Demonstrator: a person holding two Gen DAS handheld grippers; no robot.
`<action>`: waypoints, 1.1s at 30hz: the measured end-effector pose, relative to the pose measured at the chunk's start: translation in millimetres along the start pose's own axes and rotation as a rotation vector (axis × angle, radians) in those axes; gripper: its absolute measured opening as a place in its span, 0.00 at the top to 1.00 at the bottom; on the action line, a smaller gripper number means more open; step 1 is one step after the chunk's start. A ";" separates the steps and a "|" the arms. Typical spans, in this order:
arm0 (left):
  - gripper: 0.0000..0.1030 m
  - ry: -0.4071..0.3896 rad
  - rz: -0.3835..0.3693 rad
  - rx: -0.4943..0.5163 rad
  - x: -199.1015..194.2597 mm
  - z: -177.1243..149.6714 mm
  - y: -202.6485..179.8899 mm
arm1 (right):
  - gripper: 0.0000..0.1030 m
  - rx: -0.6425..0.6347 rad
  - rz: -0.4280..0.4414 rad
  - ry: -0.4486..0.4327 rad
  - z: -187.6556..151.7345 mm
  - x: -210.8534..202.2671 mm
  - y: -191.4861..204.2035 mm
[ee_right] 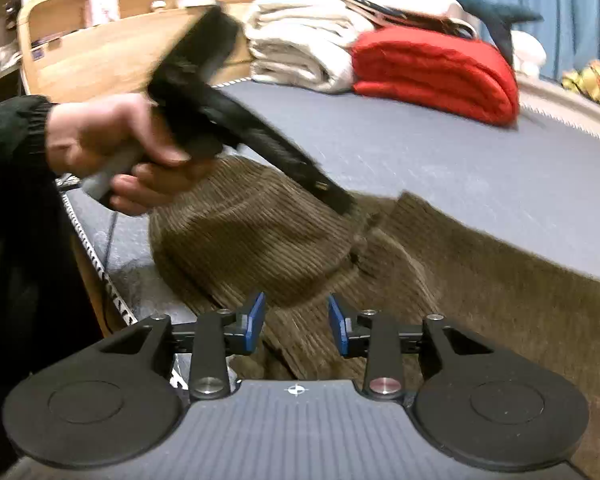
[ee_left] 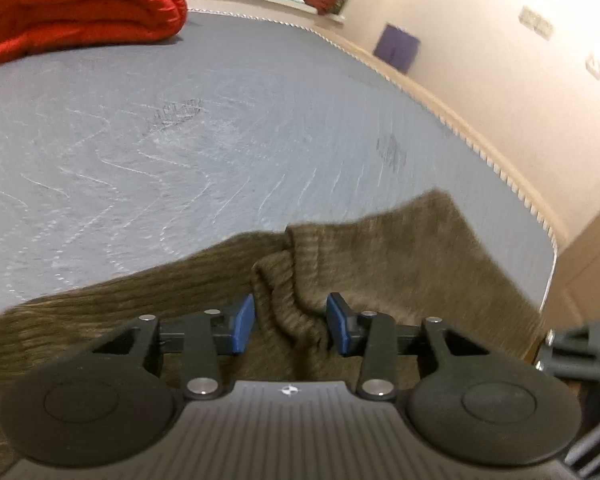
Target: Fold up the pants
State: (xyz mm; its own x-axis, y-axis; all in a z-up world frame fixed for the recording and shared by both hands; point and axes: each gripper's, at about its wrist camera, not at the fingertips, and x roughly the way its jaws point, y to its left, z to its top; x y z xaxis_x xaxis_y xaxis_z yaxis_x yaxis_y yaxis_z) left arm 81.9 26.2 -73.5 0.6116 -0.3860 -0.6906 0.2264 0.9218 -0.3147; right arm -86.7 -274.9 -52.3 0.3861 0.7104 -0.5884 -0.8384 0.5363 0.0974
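Brown corduroy pants [ee_left: 400, 248] lie on a grey-blue mattress [ee_left: 180, 140], near its edge. In the left wrist view my left gripper [ee_left: 291, 322] is low over them. A raised ridge of the cloth stands between its blue pads [ee_left: 244, 324], and I do not see them squeeze it. The right wrist view shows the pants [ee_right: 260, 240] partly folded over. My right gripper [ee_right: 297, 320] hovers open above the cloth, with nothing pinched. A hand [ee_right: 100, 140] holds the blurred left gripper [ee_right: 332, 196], whose tip is down on the pants.
A folded red quilt [ee_right: 436, 72] and a stack of white blankets [ee_right: 300, 48] sit at the far end of the mattress [ee_right: 460, 160]. A wooden headboard shelf [ee_right: 100, 52] stands behind. The bed's trimmed edge [ee_left: 500, 168] runs close along a wall.
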 end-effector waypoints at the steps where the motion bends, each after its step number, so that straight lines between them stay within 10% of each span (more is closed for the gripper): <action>1: 0.57 -0.012 -0.001 -0.006 2.9 2.6 -0.8 | 0.58 -0.024 -0.012 0.004 3.4 1.8 4.8; 8: 0.34 0.067 0.005 -0.158 47.8 7.6 6.1 | 0.60 -0.123 -0.019 0.127 -8.6 39.4 21.2; 11: 0.33 0.067 0.023 -0.176 62.0 5.8 6.8 | 0.86 -0.121 0.031 0.147 -10.7 44.4 23.8; 12: 0.34 0.066 0.030 -0.169 64.3 6.8 6.8 | 0.87 -0.145 0.028 0.134 -11.0 41.0 27.4; 15: 0.84 0.018 0.063 -0.114 48.6 17.7 0.9 | 0.87 -0.171 0.048 0.081 -8.2 24.0 32.3; 19: 0.84 -0.168 0.036 0.017 14.0 33.6 -14.9 | 0.87 -0.224 0.064 -0.042 -1.0 -2.5 37.4; 22: 0.83 -0.042 0.085 -0.029 43.8 26.6 -0.7 | 0.87 -0.252 0.021 -0.025 -3.7 6.9 45.0; 28: 0.47 -0.146 0.207 0.020 26.7 30.7 -5.1 | 0.85 -0.277 0.011 0.091 -10.0 22.6 48.4; 30: 0.48 -0.231 0.191 0.058 12.5 33.0 -13.6 | 0.77 -0.185 0.007 0.065 -2.9 13.3 37.4; 33: 0.75 -0.217 0.050 0.088 13.4 31.6 -24.3 | 0.69 -0.041 -0.005 0.022 5.4 -1.3 18.3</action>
State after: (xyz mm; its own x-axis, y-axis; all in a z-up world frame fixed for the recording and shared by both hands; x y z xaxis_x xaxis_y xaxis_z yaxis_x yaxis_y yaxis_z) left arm 108.6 -0.3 -54.5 0.7703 -0.3321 -0.5444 0.2513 0.9427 -0.2195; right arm -100.5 -263.6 -45.5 0.3820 0.6971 -0.6067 -0.8517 0.5203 0.0616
